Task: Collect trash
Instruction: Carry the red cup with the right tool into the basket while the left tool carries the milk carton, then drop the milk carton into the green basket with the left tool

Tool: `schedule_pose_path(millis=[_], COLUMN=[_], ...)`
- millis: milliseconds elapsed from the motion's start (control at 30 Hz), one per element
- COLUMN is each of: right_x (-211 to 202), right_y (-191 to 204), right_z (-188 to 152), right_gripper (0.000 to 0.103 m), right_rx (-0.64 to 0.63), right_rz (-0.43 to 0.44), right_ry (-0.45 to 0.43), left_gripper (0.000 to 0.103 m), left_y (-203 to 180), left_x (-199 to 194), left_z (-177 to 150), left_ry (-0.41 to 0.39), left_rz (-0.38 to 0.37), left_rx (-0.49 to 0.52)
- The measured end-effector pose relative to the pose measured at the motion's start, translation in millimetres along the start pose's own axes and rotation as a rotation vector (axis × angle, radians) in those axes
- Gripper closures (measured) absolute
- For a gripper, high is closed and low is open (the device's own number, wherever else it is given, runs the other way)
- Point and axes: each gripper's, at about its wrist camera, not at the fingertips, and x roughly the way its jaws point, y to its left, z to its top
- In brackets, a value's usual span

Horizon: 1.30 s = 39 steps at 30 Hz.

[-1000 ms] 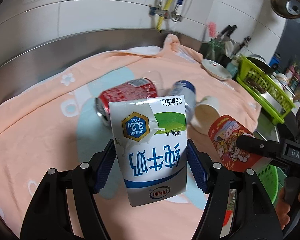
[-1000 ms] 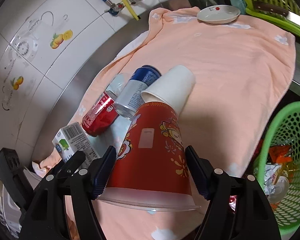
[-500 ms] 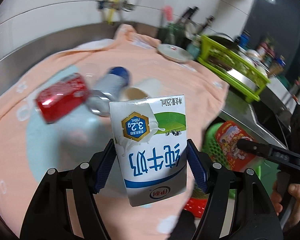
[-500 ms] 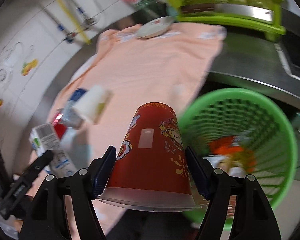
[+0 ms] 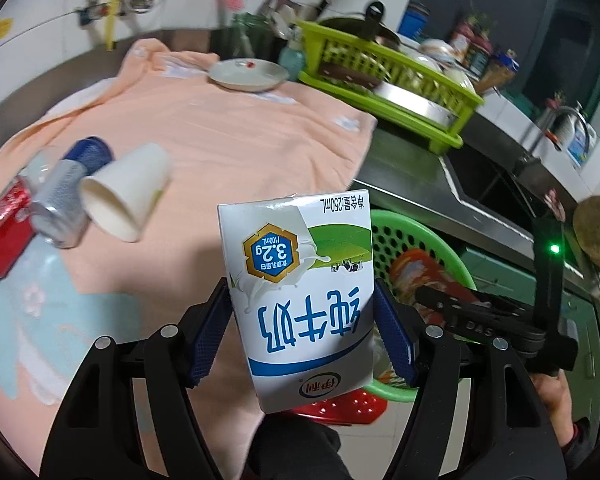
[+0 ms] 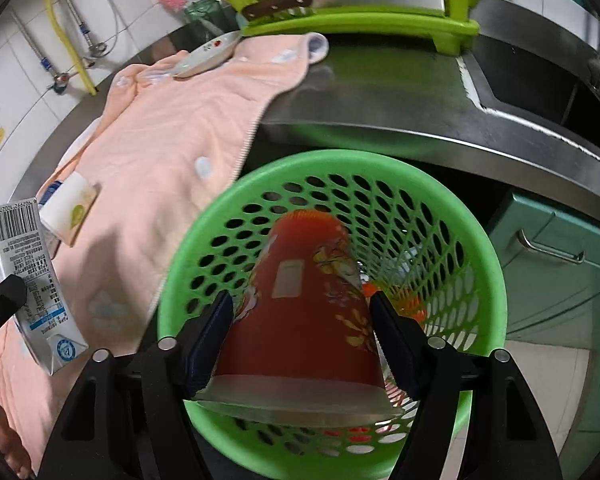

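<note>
1. Two hand-held grippers are in use over a steel desk [image 6: 380,92] partly covered by a peach towel [image 5: 228,136].
2. A lime dish rack [image 5: 388,68] stands on the desk beyond the towel's far edge; a white plate [image 5: 248,74] lies on the towel near it.
3. A green perforated basket [image 6: 332,184] sits below the desk's front edge, with orange and red scraps visible at its bottom.
4. The right hand-held gripper [image 6: 302,340] holds a red printed cup [image 6: 304,300], its base pointing away from the camera, directly above the basket's opening. The jaws are closing, pads against the cup's sides.
5. The left hand-held gripper [image 5: 302,336] clamps a white milk carton [image 5: 300,292] at a medium spread, print upside down, above the towel's near edge and just beside the basket.
6. Three items lie on their sides on the towel, touching in a row: a white paper cup [image 5: 128,196], a blue-and-silver can [image 5: 70,196] and a red can [image 5: 4,236].
7. A person's hand [image 5: 552,404] is partly visible at the right gripper's handle.
</note>
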Motion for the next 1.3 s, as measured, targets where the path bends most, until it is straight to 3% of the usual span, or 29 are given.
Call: schedule_pose_path(millis=[300, 667, 967, 1300], right_x=[14, 0, -17, -31], right_y=[-14, -18, -25, -30], right_z=[3, 1, 0, -4], right_gripper=[0.037, 0.037, 0.032, 0.028], right_rx=[0.026, -0.006, -0.018, -0.017], right_rz=[-0.002, -0.035, -0.049, -0.05], right_ry=[0.007, -0.023, -0.059, -0.09], left_gripper=[0.035, 0.034, 0.033, 0.029], left_y=[-28, -54, -60, -65], left_x=[31, 59, 81, 85], left_z=[-1, -8, -15, -18], left_ry=[0.056, 0.114, 0.173, 0.186], left_rz=[-0.04, -0.078, -0.079, -0.089], left_rx=[0.034, 0.08, 0.082, 0.085])
